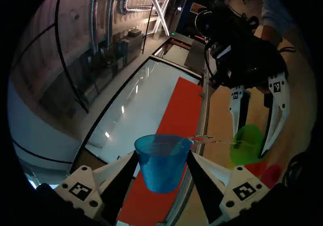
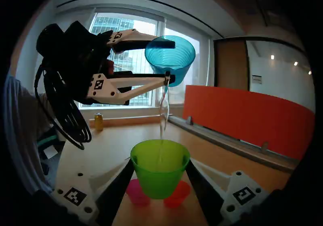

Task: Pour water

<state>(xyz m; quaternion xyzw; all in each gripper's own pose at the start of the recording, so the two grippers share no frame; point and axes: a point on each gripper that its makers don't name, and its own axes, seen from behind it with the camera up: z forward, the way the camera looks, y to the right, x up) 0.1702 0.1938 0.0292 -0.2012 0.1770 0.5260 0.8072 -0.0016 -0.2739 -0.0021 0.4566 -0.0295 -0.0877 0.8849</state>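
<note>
Blue cup (image 1: pixel 162 165) sits nearest in the left gripper view, the left gripper (image 1: pixel 162 156) clamping both fingers on its sides. Water (image 1: pixel 212 140) leaves its rim in a thin stream to the green cup (image 1: pixel 247 145), which the right gripper (image 1: pixel 251 146) grips over the table (image 1: pixel 220 117).

In the right gripper view, the right gripper (image 2: pixel 160 165) clenches the green cup (image 2: pixel 160 173) upright, above a pink cup (image 2: pixel 136 193) and a red cup (image 2: pixel 178 194) on the table (image 2: pixel 113 145). Overhead, the left gripper (image 2: pixel 173 61) holds the blue cup (image 2: pixel 169 54) tilted, and water (image 2: pixel 163 113) falls into the green cup. A can (image 2: pixel 98 121) stands at the table's far edge.
</note>
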